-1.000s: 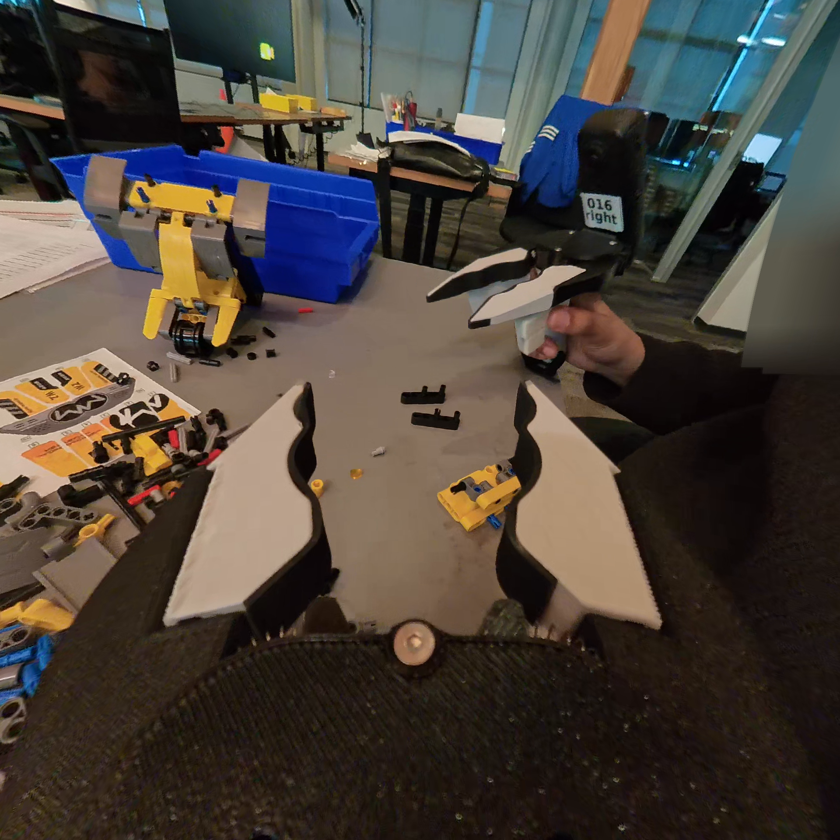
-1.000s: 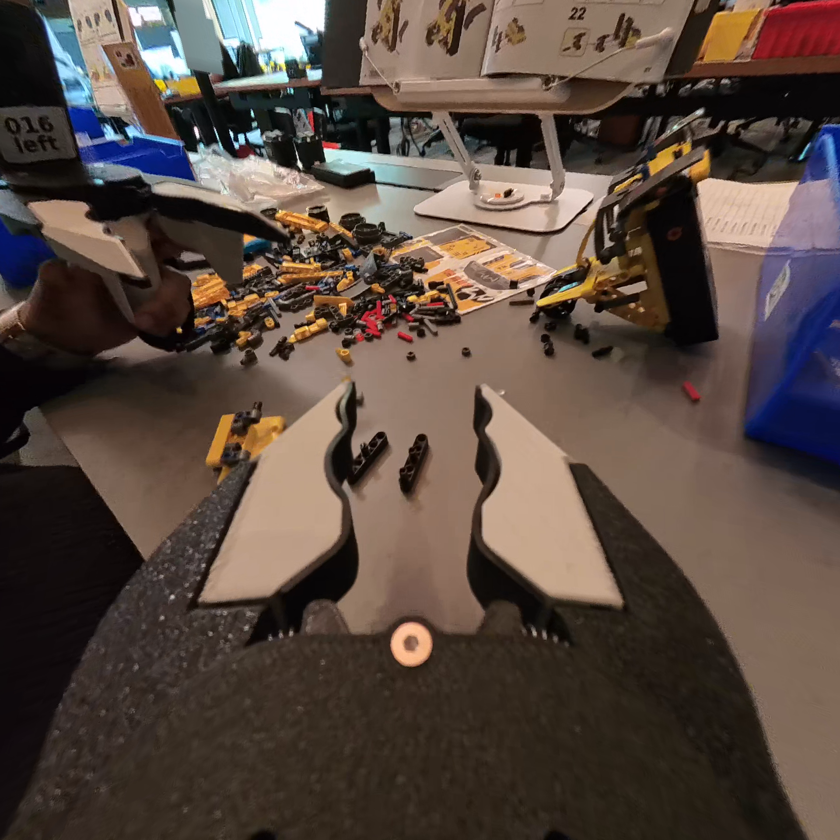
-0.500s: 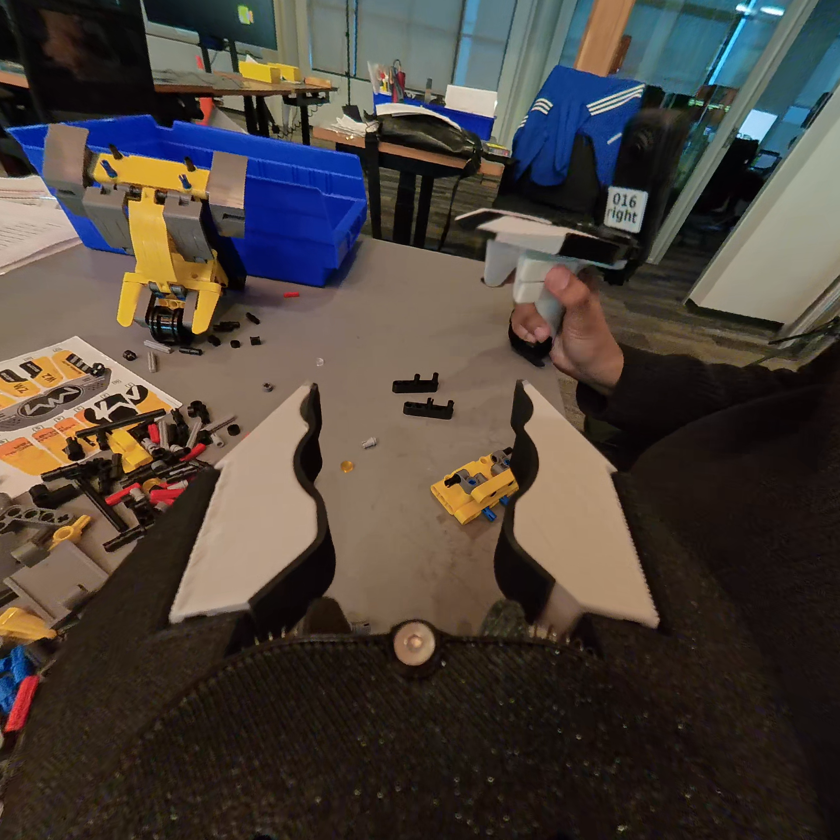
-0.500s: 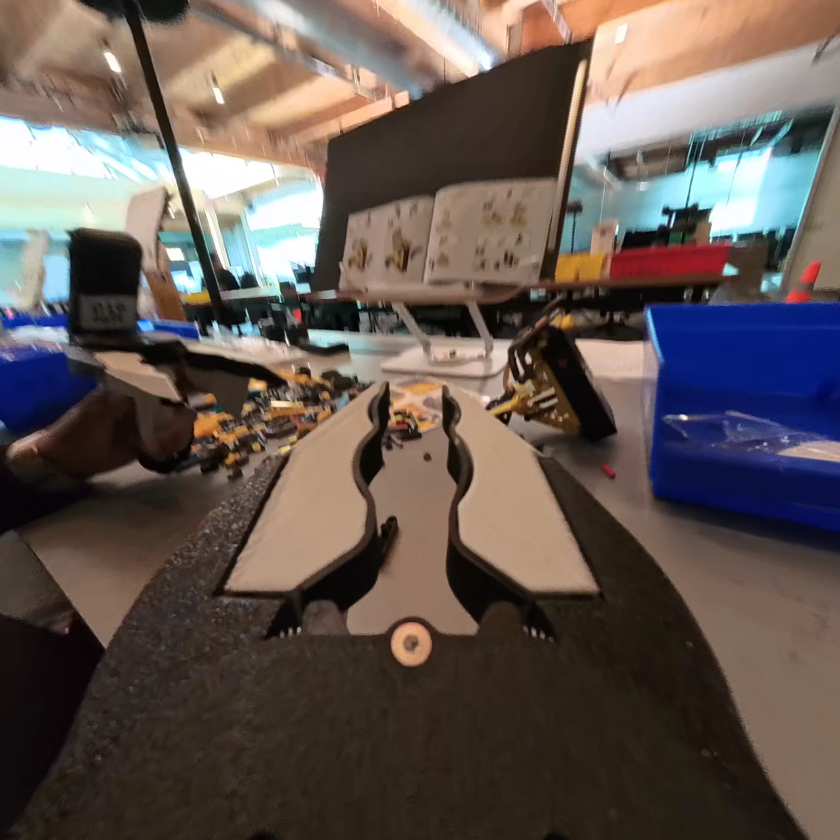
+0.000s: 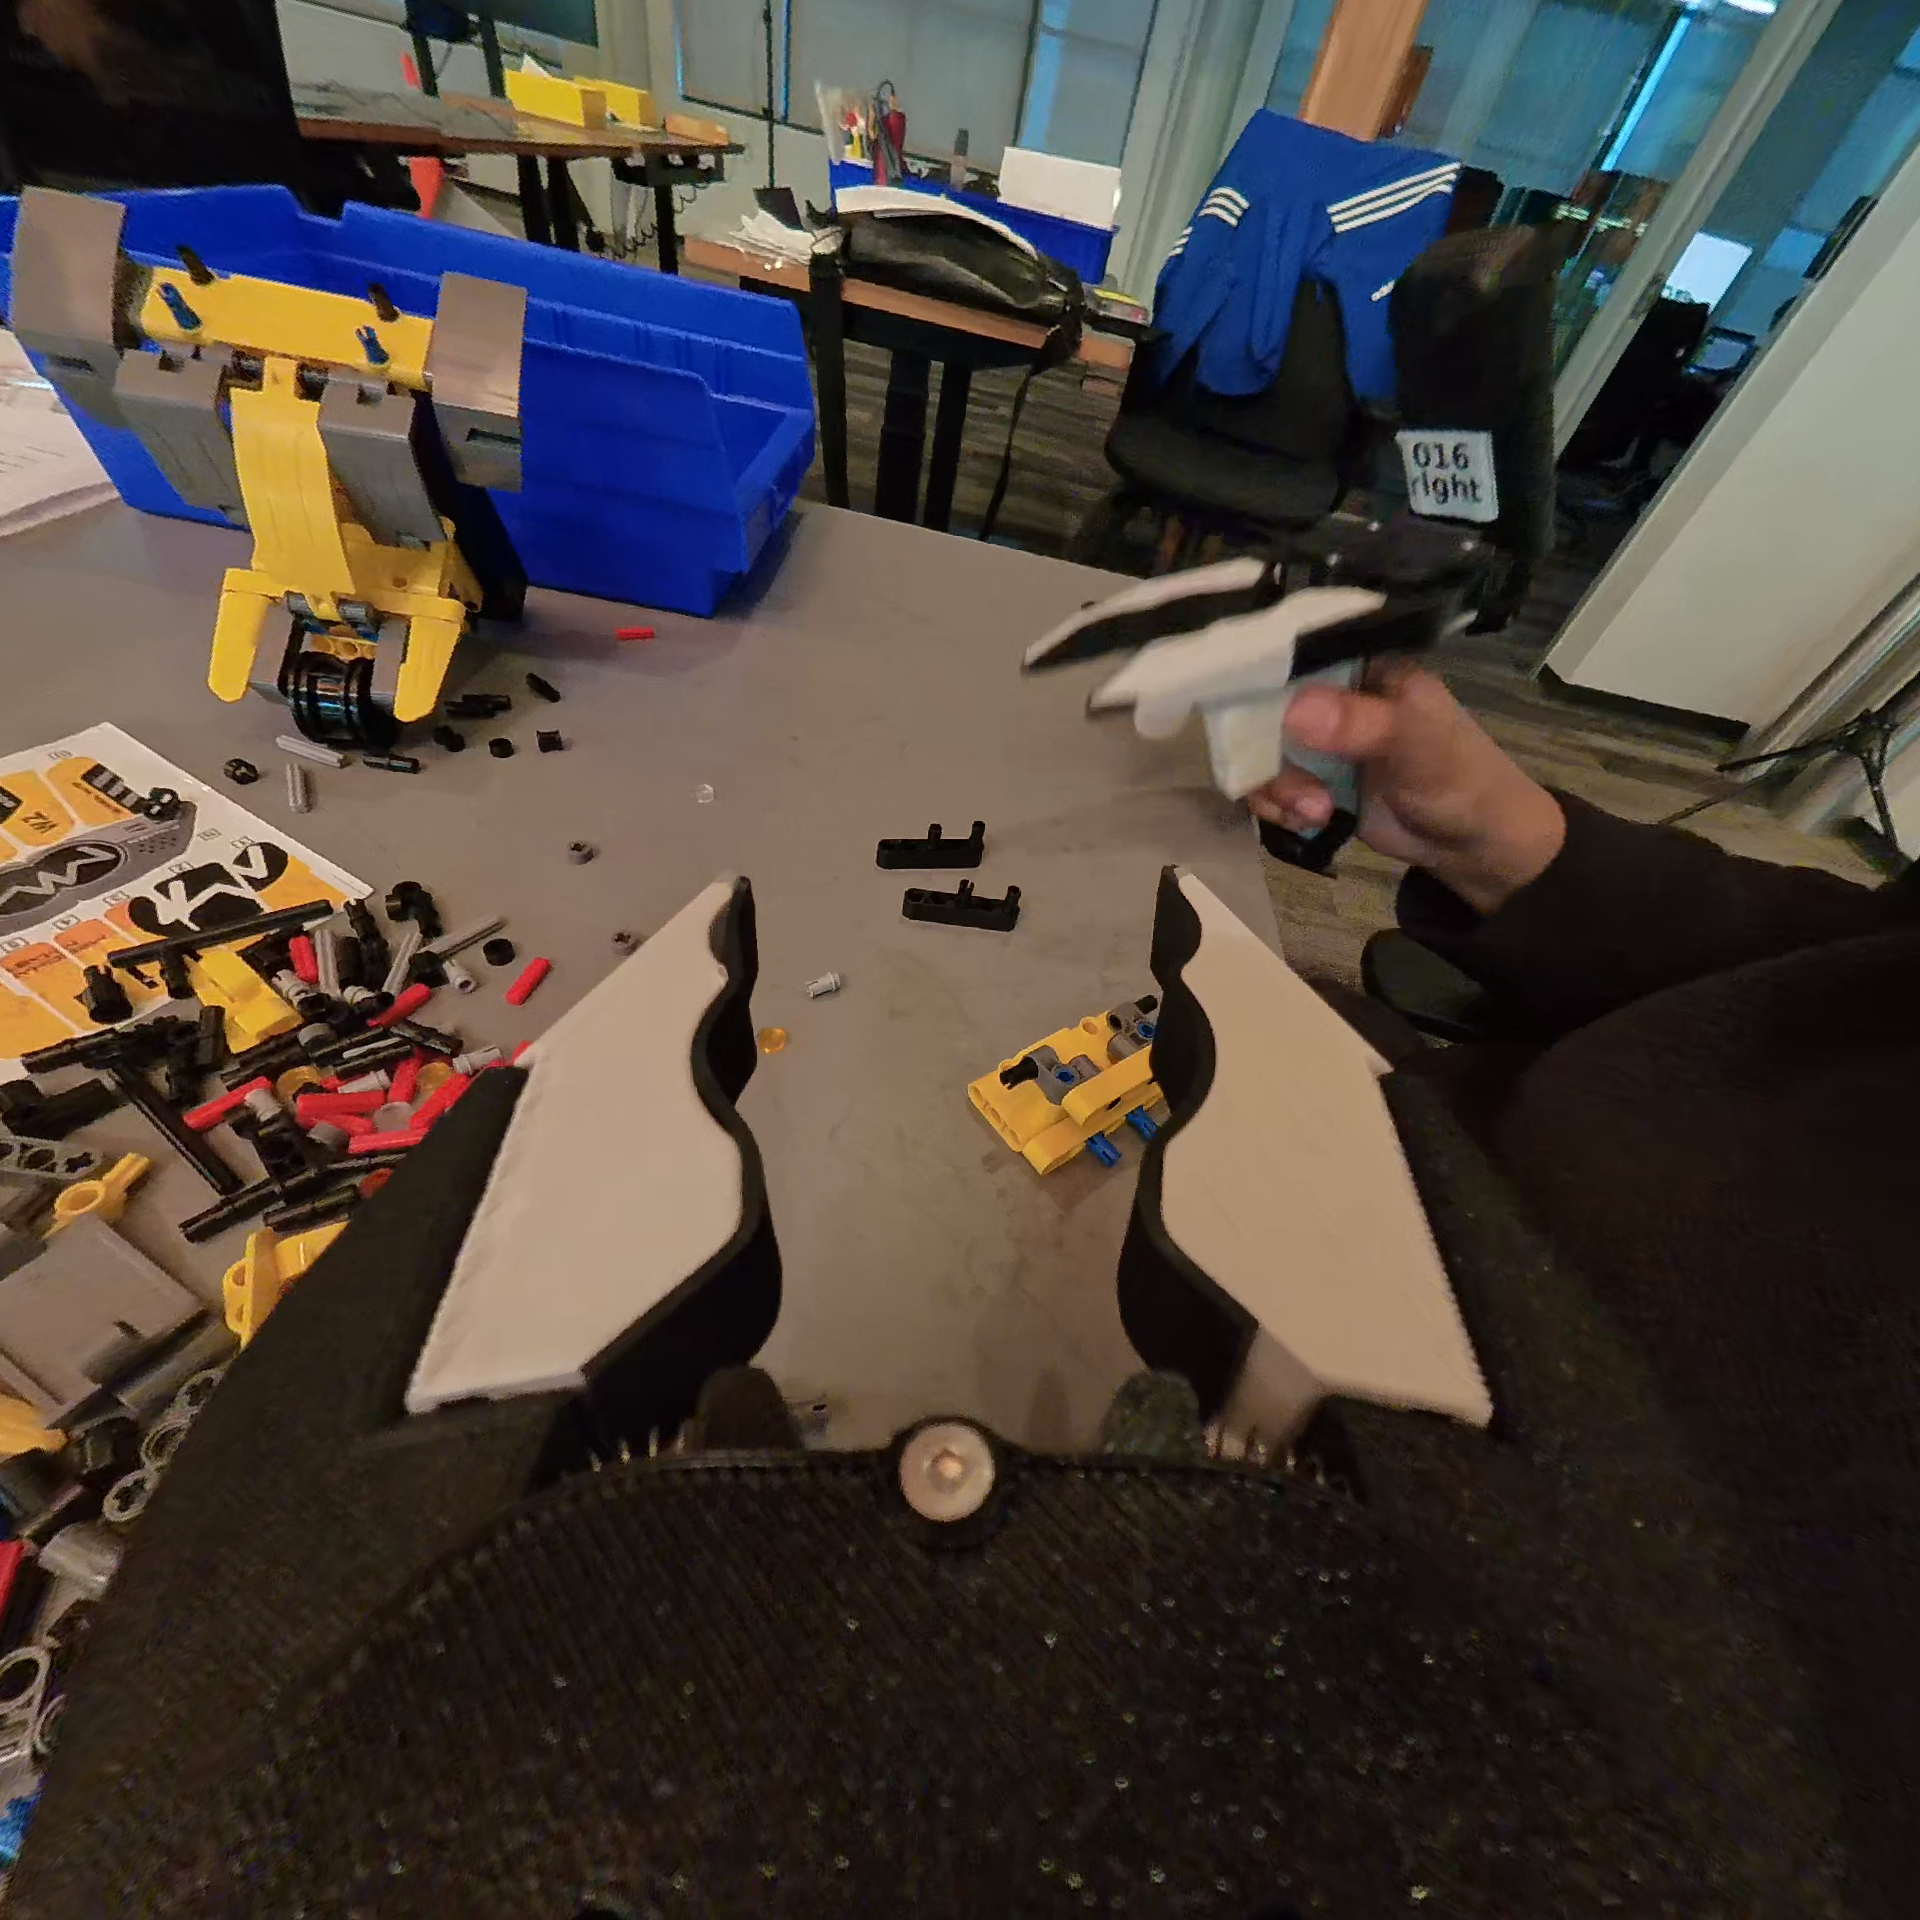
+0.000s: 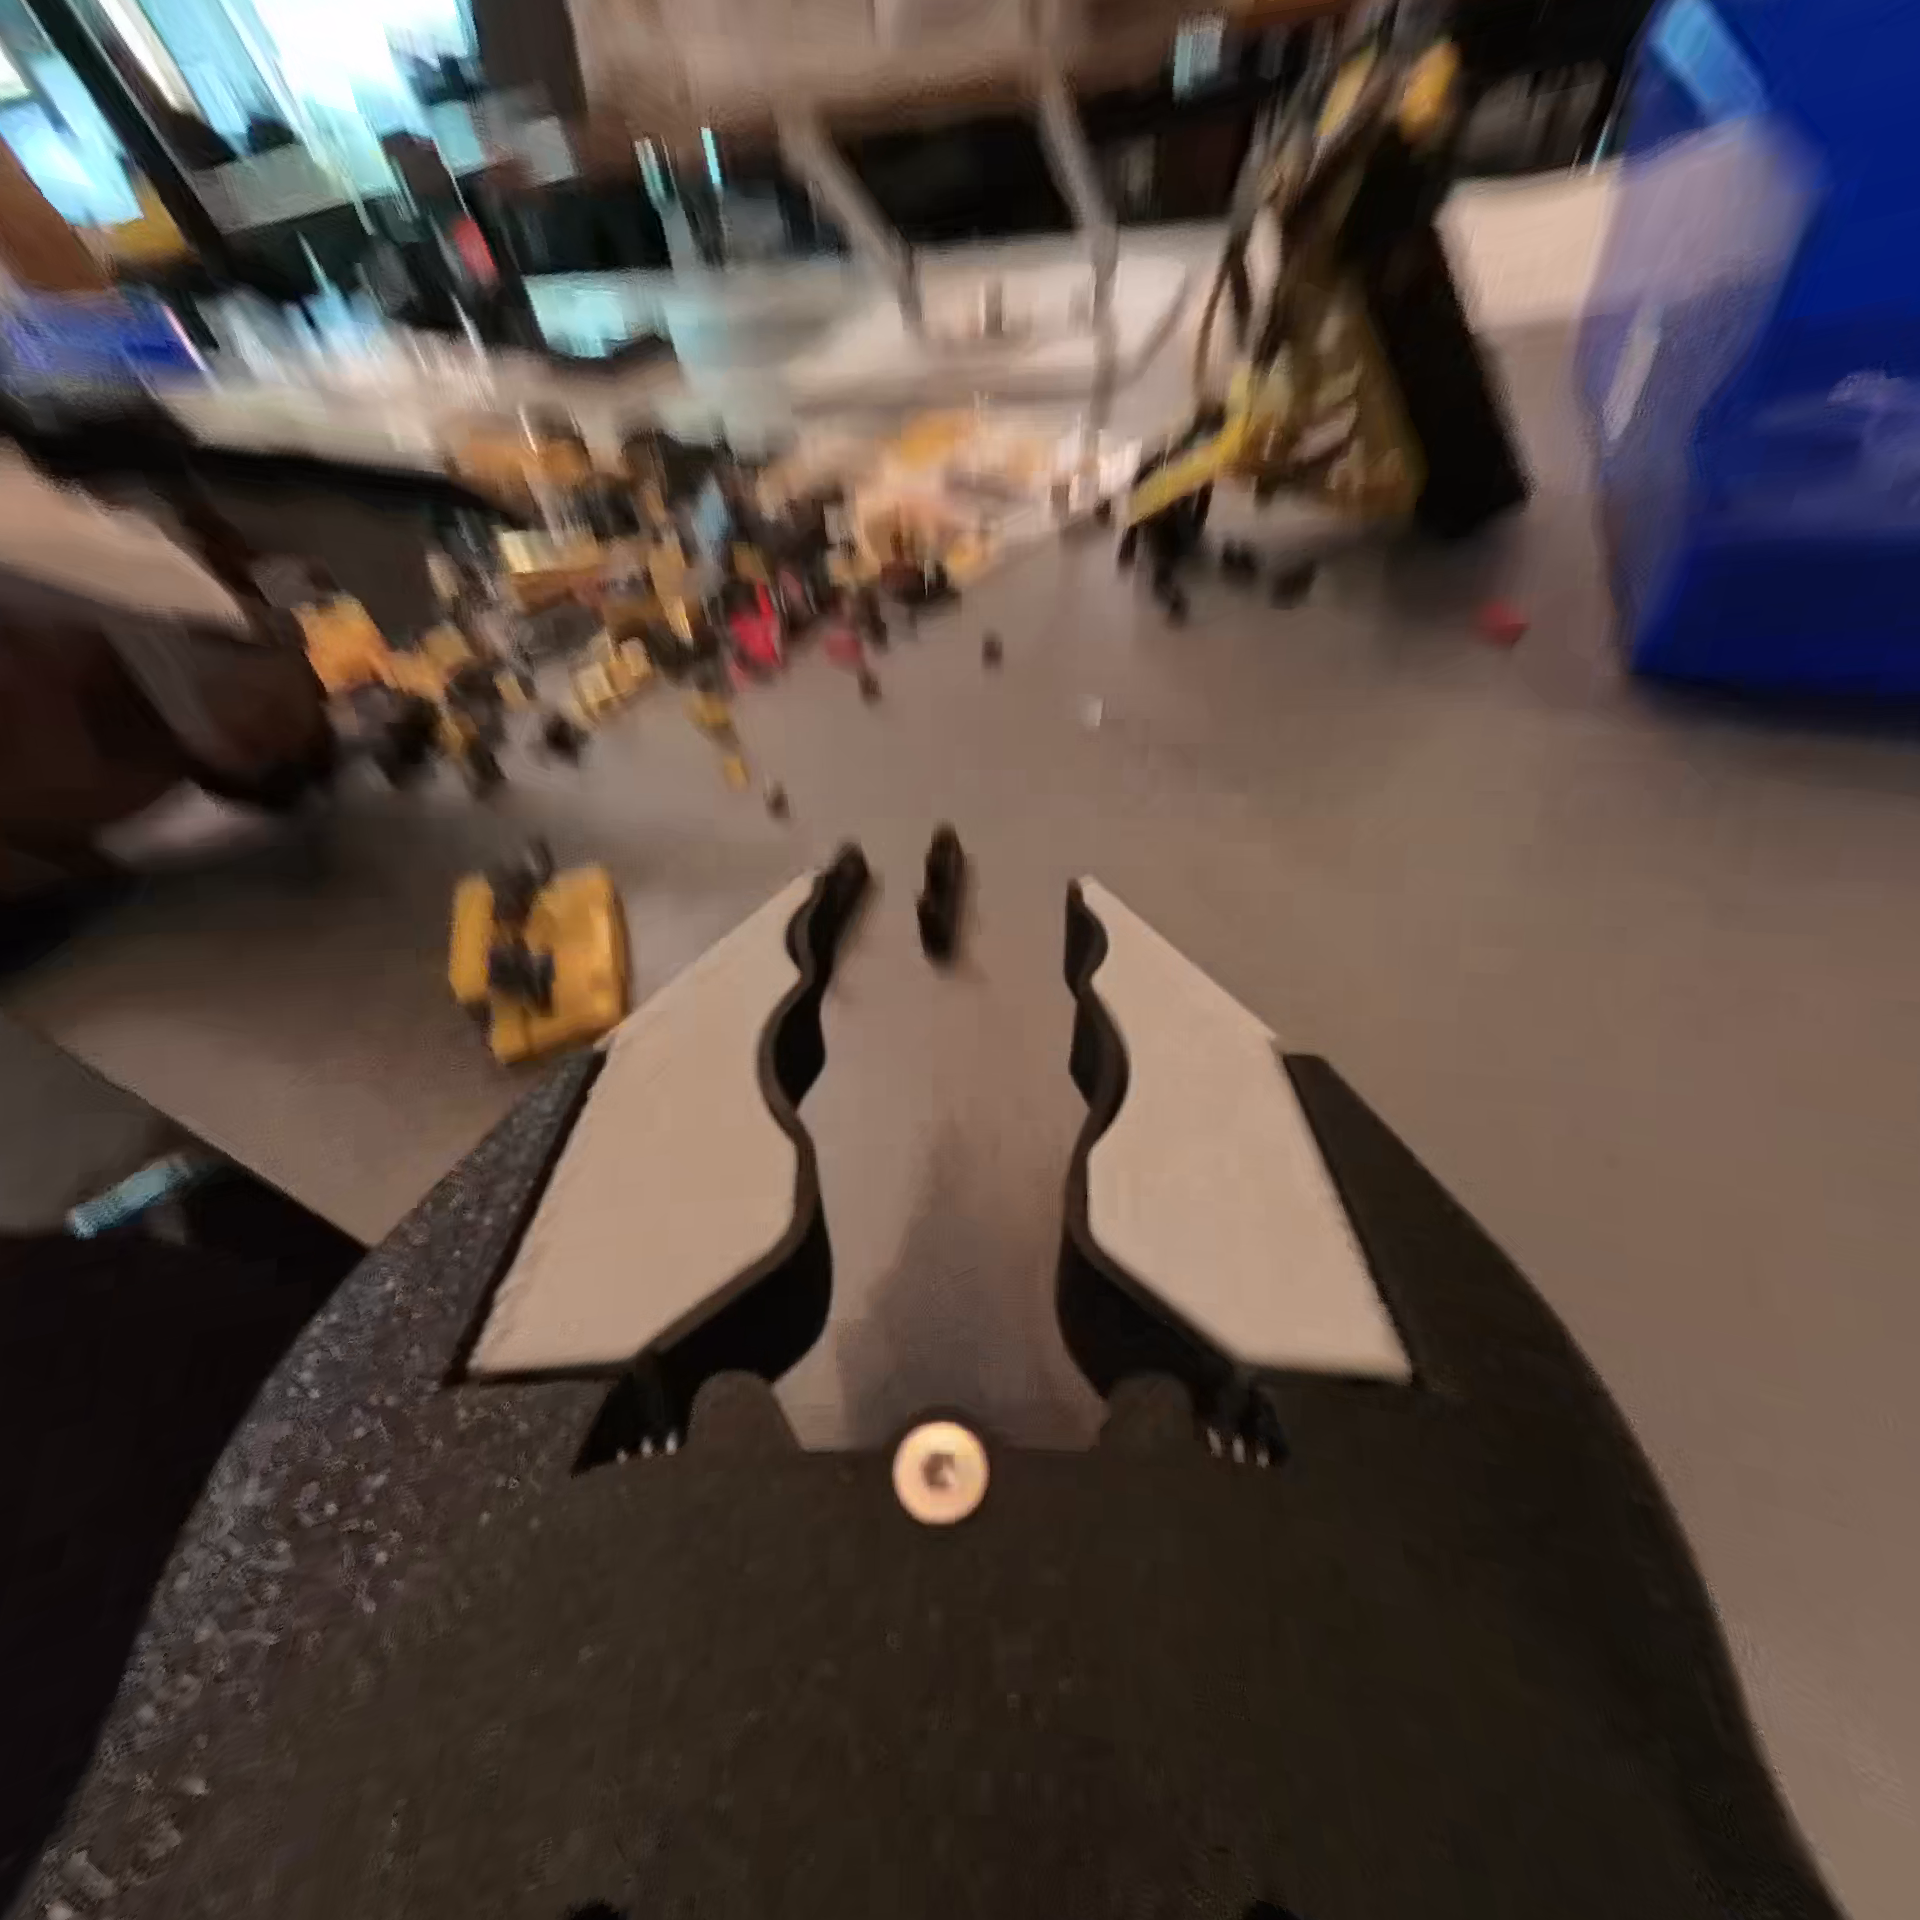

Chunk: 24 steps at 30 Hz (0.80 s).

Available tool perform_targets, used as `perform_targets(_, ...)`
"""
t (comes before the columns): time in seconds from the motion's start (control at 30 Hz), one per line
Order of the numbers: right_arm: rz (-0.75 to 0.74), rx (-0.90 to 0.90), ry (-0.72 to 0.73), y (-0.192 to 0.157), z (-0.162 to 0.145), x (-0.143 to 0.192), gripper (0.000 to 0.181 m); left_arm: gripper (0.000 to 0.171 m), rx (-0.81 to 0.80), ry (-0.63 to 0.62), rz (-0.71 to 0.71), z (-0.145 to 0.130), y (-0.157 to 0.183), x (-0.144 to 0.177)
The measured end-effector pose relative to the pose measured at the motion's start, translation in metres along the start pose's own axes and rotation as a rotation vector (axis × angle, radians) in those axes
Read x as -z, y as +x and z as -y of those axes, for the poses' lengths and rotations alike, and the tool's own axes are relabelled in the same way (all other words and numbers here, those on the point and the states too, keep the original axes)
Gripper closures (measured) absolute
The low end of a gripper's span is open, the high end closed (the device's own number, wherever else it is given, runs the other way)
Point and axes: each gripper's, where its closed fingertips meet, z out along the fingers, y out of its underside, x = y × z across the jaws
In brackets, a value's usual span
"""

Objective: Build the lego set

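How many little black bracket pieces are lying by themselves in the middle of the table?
2. One black bracket lies farther away; the other black bracket lies just nearer, both ahead of the open left gripper.

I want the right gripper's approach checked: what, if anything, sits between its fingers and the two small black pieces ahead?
Nothing visible. The right gripper is open above bare grey table, with the two black pieces just beyond its fingertips. The small yellow assembly lies off to its left.

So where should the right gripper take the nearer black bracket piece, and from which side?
Probably its long flat bar, from above: the nearer black bracket lies flat and apart from the other bracket, two pegs upward. The right gripper is open; close across the bar's narrow width, between the pegs.
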Motion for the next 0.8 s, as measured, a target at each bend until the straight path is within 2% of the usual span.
perform_targets(0.07, -0.042, 0.073, -0.167, -0.002, -0.034, -0.010, 0.137, 0.096, -0.005, -0.004, 0.007, 0.000, 0.000, 0.000)
perform_targets(0.1, -0.063, 0.113, -0.193, -0.002, -0.039, -0.012, 0.141, 0.096, -0.009, -0.007, 0.014, -0.001, -0.001, 0.001)
perform_targets(0.2, -0.109, 0.174, -0.231, 0.000, -0.035, -0.015, 0.144, 0.097, -0.011, -0.013, 0.027, -0.002, -0.003, 0.001)
perform_targets(0.33, -0.051, 0.139, -0.256, -0.006, -0.028, -0.026, 0.141, 0.096, -0.001, -0.029, 0.028, -0.005, -0.005, 0.000)
perform_targets(0.47, -0.086, 0.188, -0.373, -0.001, -0.043, -0.039, 0.146, 0.096, -0.017, -0.023, 0.034, -0.004, -0.003, 0.000)
perform_targets(0.5, -0.098, 0.209, -0.383, 0.000, -0.044, -0.040, 0.152, 0.097, -0.019, -0.015, 0.032, -0.002, -0.002, 0.000)
perform_targets(0.57, -0.114, 0.253, -0.374, -0.001, -0.043, -0.041, 0.173, 0.097, -0.021, 0.001, 0.025, 0.001, 0.000, 0.000)
perform_targets(0.7, -0.086, 0.288, -0.311, -0.008, -0.036, -0.037, 0.175, 0.098, -0.028, 0.050, 0.011, 0.009, 0.005, 0.004)
perform_targets(0.8, -0.003, 0.275, -0.154, -0.027, -0.009, -0.027, 0.175, 0.097, -0.032, 0.079, -0.017, 0.014, 0.012, 0.006)
